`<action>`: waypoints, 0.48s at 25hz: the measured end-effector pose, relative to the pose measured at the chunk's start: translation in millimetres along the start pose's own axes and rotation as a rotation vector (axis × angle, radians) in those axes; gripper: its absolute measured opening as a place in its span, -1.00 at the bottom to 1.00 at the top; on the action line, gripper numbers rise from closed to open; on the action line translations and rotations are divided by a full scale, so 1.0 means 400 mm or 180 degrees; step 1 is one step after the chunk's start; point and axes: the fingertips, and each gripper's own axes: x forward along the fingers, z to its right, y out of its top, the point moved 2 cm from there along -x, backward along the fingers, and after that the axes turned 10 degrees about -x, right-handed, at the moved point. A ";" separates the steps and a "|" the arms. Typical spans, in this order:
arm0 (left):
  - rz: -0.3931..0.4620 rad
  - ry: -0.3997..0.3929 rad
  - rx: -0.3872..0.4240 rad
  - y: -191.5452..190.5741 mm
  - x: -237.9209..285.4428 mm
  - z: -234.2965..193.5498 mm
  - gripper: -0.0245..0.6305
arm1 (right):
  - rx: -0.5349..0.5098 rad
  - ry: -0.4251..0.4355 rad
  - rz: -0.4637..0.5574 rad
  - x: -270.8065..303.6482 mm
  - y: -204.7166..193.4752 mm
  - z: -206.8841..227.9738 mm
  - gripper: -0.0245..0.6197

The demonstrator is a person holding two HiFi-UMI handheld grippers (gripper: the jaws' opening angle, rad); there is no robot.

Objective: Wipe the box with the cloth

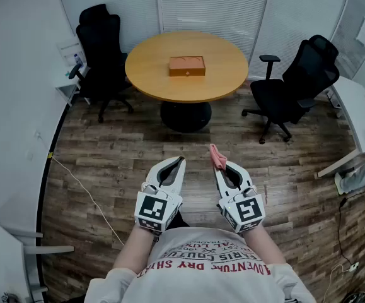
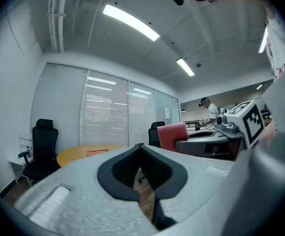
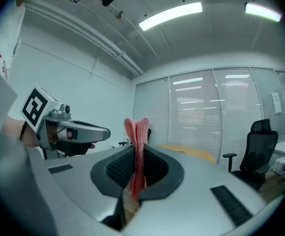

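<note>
Currently held side by side near torso, pointing forward: left gripper [image 1: 179, 161] closed, empty; right gripper [image 1: 220, 167] clamped on pink cloth [image 1: 217, 156]; box [image 1: 186, 65] well ahead on table [image 1: 150, 74].

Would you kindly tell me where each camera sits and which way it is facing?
Head view: on the person's head, facing steeply down at the table with the box; shows forearms, shirt, left tongs, right tongs.
Left gripper view: on the left tongs, facing along its shut, empty jaws toward the table; shirt at right.
Right gripper view: on the right tongs, facing along jaws shut on the cloth toward blinds; shirt at left.
Shared: each gripper view shows the other tongs.
</note>
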 end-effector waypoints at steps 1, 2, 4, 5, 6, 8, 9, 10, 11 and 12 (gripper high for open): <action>-0.0001 -0.0013 -0.0002 0.000 0.003 0.001 -0.90 | -0.0001 -0.0006 -0.0003 0.002 -0.001 0.001 -0.84; -0.0002 -0.0026 -0.0005 -0.001 0.005 0.001 -0.90 | -0.0002 -0.0008 -0.0005 0.003 -0.002 0.002 -0.84; -0.0007 -0.0050 -0.0017 -0.002 0.007 0.001 -0.90 | -0.0003 0.0007 -0.0012 0.009 -0.005 0.000 -0.84; -0.0011 -0.0058 -0.0023 -0.003 0.008 -0.001 -0.90 | 0.0006 0.0023 -0.0017 0.012 -0.007 -0.002 -0.84; -0.0019 -0.0061 -0.0025 -0.005 0.010 -0.002 -0.90 | 0.0035 0.0039 -0.0024 0.015 -0.010 -0.003 -0.84; -0.0049 -0.0068 -0.0028 -0.010 0.017 -0.007 -0.90 | 0.0148 0.0053 -0.0042 0.019 -0.015 0.000 -0.84; -0.0068 -0.0074 -0.0034 -0.012 0.021 -0.010 -0.90 | 0.0187 0.0048 -0.0048 0.021 -0.018 0.002 -0.84; -0.0086 -0.0080 -0.0040 -0.016 0.025 -0.013 -0.90 | 0.0195 0.0032 -0.0055 0.024 -0.020 0.004 -0.84; -0.0102 -0.0086 -0.0045 -0.019 0.029 -0.016 -0.90 | 0.0184 0.0001 -0.0066 0.026 -0.022 0.008 -0.84; -0.0117 -0.0091 -0.0048 -0.022 0.034 -0.019 -0.90 | 0.0172 -0.0041 -0.0084 0.027 -0.025 0.013 -0.84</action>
